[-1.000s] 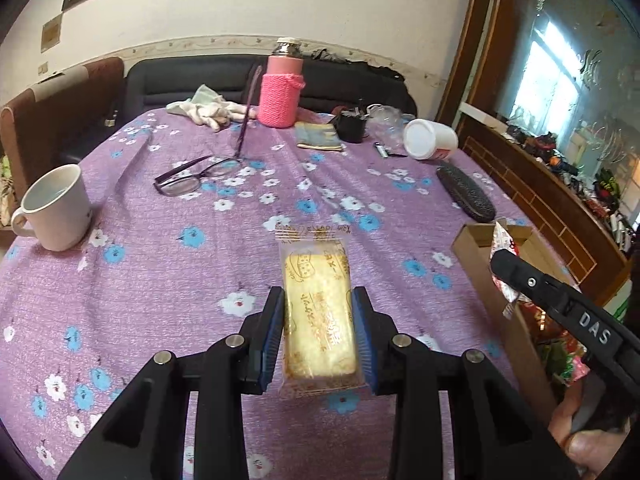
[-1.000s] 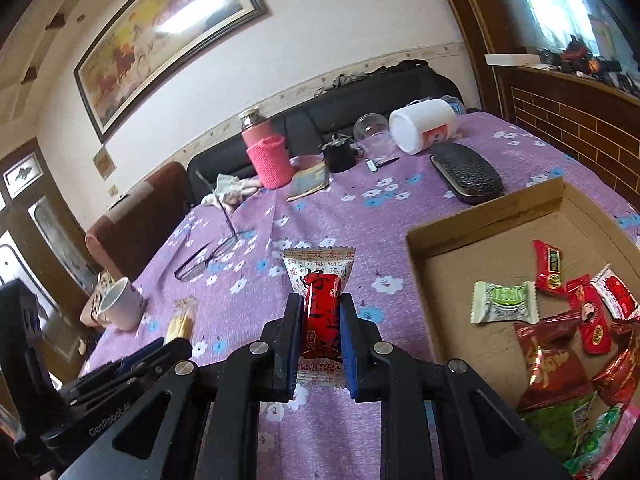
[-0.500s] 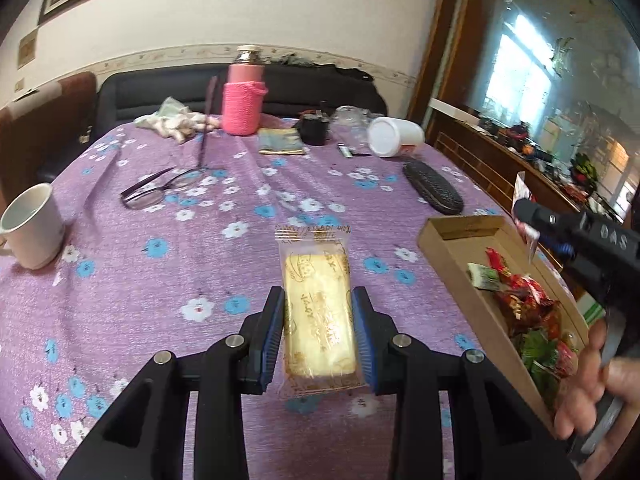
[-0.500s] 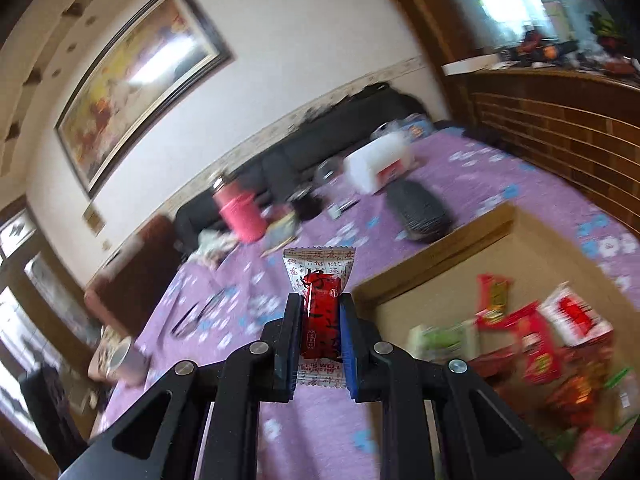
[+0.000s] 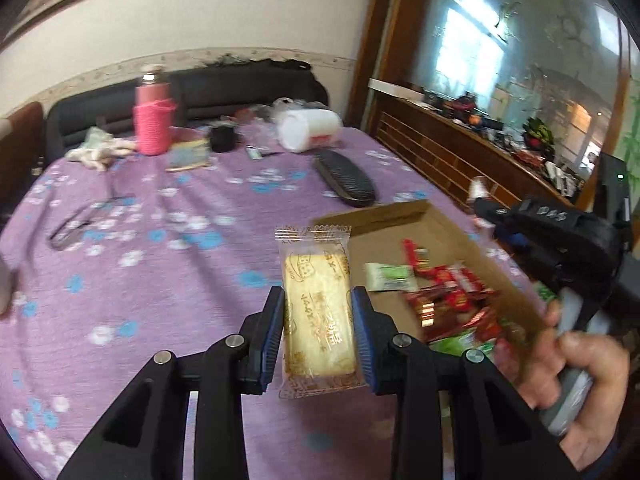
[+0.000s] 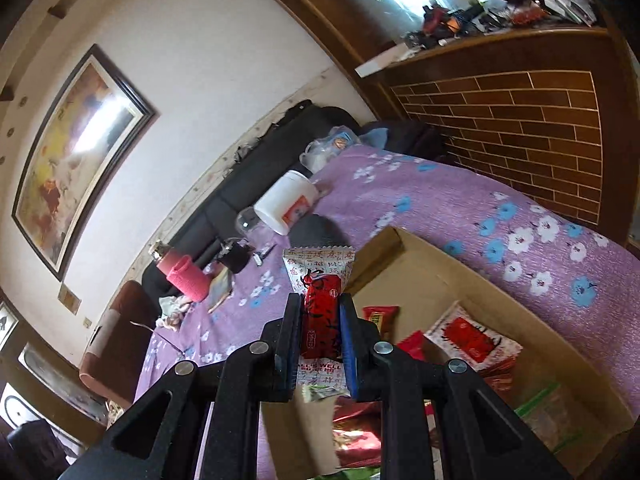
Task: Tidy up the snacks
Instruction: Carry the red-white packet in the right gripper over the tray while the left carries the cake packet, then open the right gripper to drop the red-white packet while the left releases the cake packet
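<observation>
Our left gripper (image 5: 318, 330) is clamped on a yellow cake bar in a clear wrapper (image 5: 318, 308), blue pads pressing its long sides. Our right gripper (image 6: 320, 336) is clamped on a red and white snack packet (image 6: 320, 316), jaws nearly together.

A second ago the cardboard box (image 5: 380, 216) sat far off at the left view's right edge; now it lies just beyond the cake bar, its near corner right behind the wrapper's top. In the right view, we then saw the packet over the purple flowered tablecloth (image 6: 440, 208) beside the box; now it hangs above the box's inner edge, and the view has tilted sharply.

Inside the box lie loose snacks (image 5: 448, 296), red and green wrappers. Beyond the box rest a dark glasses case (image 5: 344, 178), a tipped white tub (image 5: 308, 130) and a pink bottle (image 5: 154, 120).
</observation>
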